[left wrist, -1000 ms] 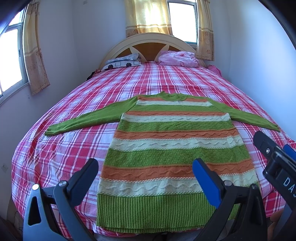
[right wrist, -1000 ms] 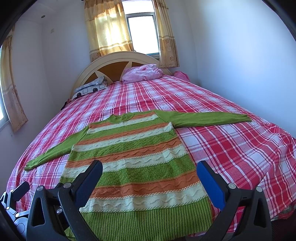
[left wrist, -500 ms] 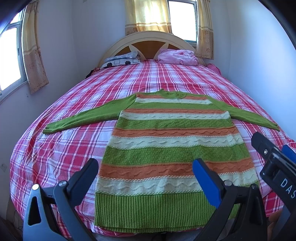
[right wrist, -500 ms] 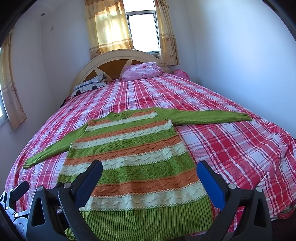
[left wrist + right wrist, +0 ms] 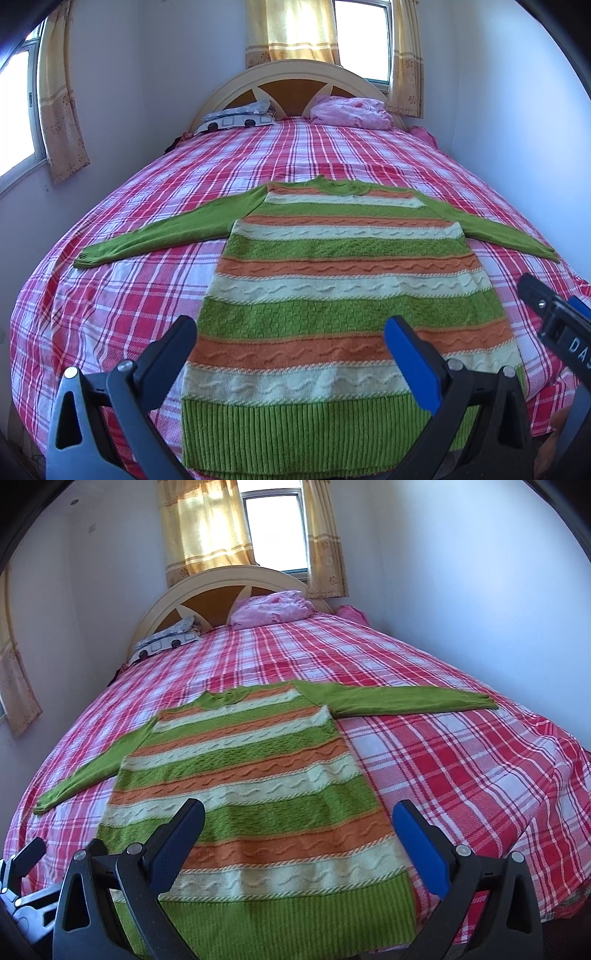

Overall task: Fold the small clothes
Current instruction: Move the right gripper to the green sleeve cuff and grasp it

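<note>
A green, orange and cream striped sweater [image 5: 347, 295] lies flat on the bed with both green sleeves spread out to the sides; it also shows in the right wrist view [image 5: 255, 786]. My left gripper [image 5: 290, 343] is open and empty, held above the sweater's hem. My right gripper [image 5: 297, 827] is open and empty, also above the hem end. The right gripper's body shows at the right edge of the left wrist view [image 5: 554, 325].
The bed [image 5: 332, 155] has a red and white plaid sheet. A patterned pillow [image 5: 236, 116] and a pink bundle [image 5: 351, 112] lie by the headboard. Walls stand close on both sides. Curtained windows are behind the headboard and on the left.
Both grippers have risen and pulled back slightly, so the sweater sits a little lower in both views. The sweater has not moved.
</note>
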The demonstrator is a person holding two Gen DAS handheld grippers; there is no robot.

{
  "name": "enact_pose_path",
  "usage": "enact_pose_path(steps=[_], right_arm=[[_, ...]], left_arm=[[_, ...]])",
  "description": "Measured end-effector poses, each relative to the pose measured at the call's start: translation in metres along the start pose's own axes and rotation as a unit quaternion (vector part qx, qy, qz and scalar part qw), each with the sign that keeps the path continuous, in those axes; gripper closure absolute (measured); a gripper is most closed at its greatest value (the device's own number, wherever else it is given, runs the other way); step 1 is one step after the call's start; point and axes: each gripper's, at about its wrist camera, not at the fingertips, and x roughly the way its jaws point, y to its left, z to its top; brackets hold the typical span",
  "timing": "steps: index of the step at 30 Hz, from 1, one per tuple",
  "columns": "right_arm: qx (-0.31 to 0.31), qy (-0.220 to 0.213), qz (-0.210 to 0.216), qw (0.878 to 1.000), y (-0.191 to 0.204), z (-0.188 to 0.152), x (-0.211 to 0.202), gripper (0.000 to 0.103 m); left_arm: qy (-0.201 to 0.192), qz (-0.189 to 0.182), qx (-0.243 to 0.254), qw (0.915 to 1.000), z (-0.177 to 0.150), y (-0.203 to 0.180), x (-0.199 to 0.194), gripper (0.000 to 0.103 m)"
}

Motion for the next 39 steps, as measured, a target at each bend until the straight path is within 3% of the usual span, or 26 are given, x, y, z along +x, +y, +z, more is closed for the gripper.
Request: enact_pose_path(steps=[11,16,19,20,22,24,29,32,35,39], right_arm=[[0.02,0.001,-0.096,0.995,-0.055,0.043,0.06,0.001],[0.03,0.005,-0.094,0.995,-0.097,0.073,0.099,0.001],[0.063,0.002,-0.113,0.992,-0.139,0.091,0.121,0.003],[0.076,0.002,-0.125,0.989,-0.159,0.098,0.128,0.007],[0.086,0.004,-0.149,0.985,-0.19,0.109,0.141,0.028],[0.111,0.015,-0.161,0.981,-0.226,0.118,0.156,0.036],[0.271,0.039,-0.173,0.946,-0.338,0.126,0.188,0.037],[0.307,0.053,-0.185,0.932,-0.374,0.126,0.207,0.037],[0.317,0.077,-0.196,0.925,-0.388,0.126,0.228,0.043],[0.264,0.082,-0.225,0.934,-0.38,0.135,0.243,0.043]], left_arm=[[0.004,-0.003,-0.001,1.0,0.05,0.016,0.077,0.0],[0.0,0.031,0.006,0.9995,0.072,0.023,0.126,0.0],[0.005,0.055,-0.012,0.9984,0.075,0.034,0.151,0.0],[0.005,0.066,-0.021,0.9976,0.074,0.038,0.157,0.0],[0.01,0.08,-0.042,0.9959,0.072,0.047,0.171,0.0],[0.02,0.08,-0.062,0.9947,0.069,0.055,0.185,0.0],[0.051,0.081,-0.071,0.9929,0.06,0.056,0.208,0.0],[0.067,0.069,-0.066,0.9932,0.062,0.052,0.217,0.0],[0.093,0.058,-0.049,0.9928,0.059,0.045,0.227,0.0],[0.091,0.051,-0.058,0.9929,0.057,0.048,0.225,0.0]])
